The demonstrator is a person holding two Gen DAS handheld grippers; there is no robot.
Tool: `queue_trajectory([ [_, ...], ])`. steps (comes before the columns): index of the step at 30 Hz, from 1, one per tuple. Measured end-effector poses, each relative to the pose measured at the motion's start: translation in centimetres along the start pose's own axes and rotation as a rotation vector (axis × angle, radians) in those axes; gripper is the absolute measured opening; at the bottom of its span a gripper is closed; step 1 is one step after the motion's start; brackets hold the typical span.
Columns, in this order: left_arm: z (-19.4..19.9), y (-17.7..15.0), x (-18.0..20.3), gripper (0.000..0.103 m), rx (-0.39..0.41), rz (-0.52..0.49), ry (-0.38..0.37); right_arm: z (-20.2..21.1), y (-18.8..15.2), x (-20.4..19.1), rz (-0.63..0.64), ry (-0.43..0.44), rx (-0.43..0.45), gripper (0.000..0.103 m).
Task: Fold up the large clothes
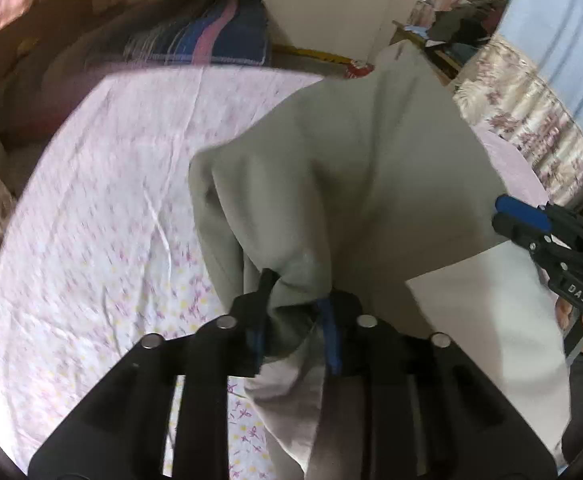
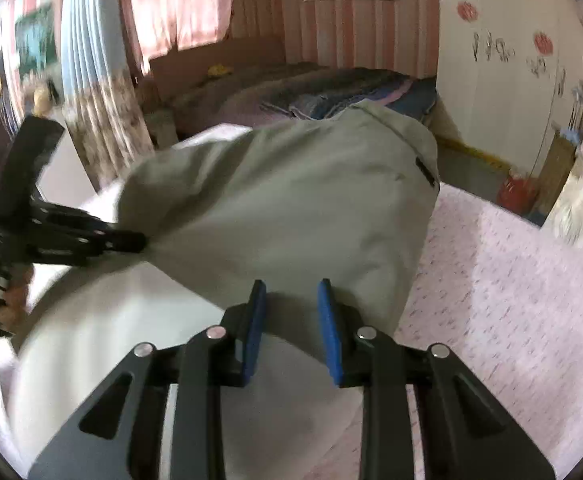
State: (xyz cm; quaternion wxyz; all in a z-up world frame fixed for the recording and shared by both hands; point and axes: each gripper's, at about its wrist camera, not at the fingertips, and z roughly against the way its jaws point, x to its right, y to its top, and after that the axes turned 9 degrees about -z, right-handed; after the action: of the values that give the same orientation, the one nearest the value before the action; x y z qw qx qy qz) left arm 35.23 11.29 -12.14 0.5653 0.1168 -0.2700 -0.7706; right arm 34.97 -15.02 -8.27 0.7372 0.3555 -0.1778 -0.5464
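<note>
Fold judged mid-way — the grey-green garment (image 1: 355, 168) was held off the bed (image 1: 91, 208), one edge lifted and carried over the paler part (image 2: 139, 360) that still lay flat on the floral sheet. No finished crease was seen; the lifted edge still had to be laid down and smoothed, and further folds were probably left. The left gripper (image 1: 295, 300) was clamped on a bunched corner of the cloth, fabric gathered tight between its fingers (image 1: 329, 320) and hanging below them. The right gripper (image 2: 291, 312) was less clear: in its own view the blue fingers (image 2: 327, 320) stood apart with cloth draped between and behind them, pad contact not shown; in the left view its tips (image 1: 519, 216) looked nearly together at the cloth's right edge — a grip there could not be told for certain. Both grippers were pitched downward toward the bed, side by side, with the garment stretched between them. A hand (image 2: 7, 292) was seen on the left gripper's handle. Heavy motion blur was noted on the sheet and curtains. Pillows and a striped blanket (image 1: 211, 36) lay at the far end, well apart from the garment.
</note>
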Motion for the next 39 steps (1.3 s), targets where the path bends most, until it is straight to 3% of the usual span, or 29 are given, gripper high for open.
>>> queue_trajectory([
  [3, -1.0, -0.5, -0.1, 0.032, 0.005, 0.017, 0.007, -1.3, 0.0, 0.4, 0.038, -0.047, 0.002, 0.026],
  [6, -2.1, -0.1, 0.5, 0.035, 0.004, -0.016, 0.058, -1.7, 0.2, 1.2, 0.011, -0.064, 0.0, 0.025],
  [10, -1.6, 0.7, 0.5, 0.037, -0.013, -0.013, 0.046, -0.4, 0.3, 1.3, -0.055, -0.089, 0.016, 0.028],
  [12, 0.7, 0.5, 0.9, 0.042, 0.032, -0.022, 0.072, 2.0, 0.0, 0.7, -0.08, -0.05, 0.044, 0.033],
  [15, 4.3, -0.6, 1.3, 0.067, 0.085, -0.016, 0.105, 6.9, -1.7, -1.0, -0.074, -0.006, 0.09, 0.04],
  [17, 6.4, -1.9, 2.1, 0.069, 0.099, -0.025, 0.093, 9.6, -3.5, -2.5, -0.025, -0.021, 0.098, 0.04],
  [22, 9.7, -7.0, 5.3, 0.071, 0.109, -0.09, 0.052, 13.6, -6.5, -4.6, -0.045, 0.055, 0.111, 0.04],
  [25, 9.0, -9.3, 7.0, 0.071, 0.073, -0.115, 0.039, 12.8, -8.3, -5.6, -0.056, 0.117, 0.043, 0.04],
  [27, 7.8, -10.7, 7.7, 0.073, 0.04, -0.143, 0.096, 11.5, -10.0, -6.6, 0.018, 0.059, 0.002, 0.039],
  [30, 6.3, -11.9, 6.4, 0.08, 0.004, -0.096, 0.055, 10.4, -11.8, -6.4, 0.086, 0.007, 0.005, 0.038],
  [33, 4.1, -12.5, 5.4, 0.1, -0.003, -0.082, 0.082, 9.5, -12.3, -6.2, 0.111, -0.004, 0.016, 0.038],
  [36, 3.6, -12.4, 4.6, 0.1, -0.008, -0.047, 0.061, 9.5, -11.9, -6.5, 0.124, -0.014, 0.017, 0.039],
  [38, 4.8, -12.1, 5.1, 0.1, 0.023, -0.067, 0.107, 10.4, -11.3, -5.8, 0.065, 0.031, 0.019, 0.045],
  [39, 5.6, -12.0, 5.2, 0.1, 0.039, -0.071, 0.126, 11.0, -11.0, -5.3, 0.022, 0.056, 0.03, 0.063],
])
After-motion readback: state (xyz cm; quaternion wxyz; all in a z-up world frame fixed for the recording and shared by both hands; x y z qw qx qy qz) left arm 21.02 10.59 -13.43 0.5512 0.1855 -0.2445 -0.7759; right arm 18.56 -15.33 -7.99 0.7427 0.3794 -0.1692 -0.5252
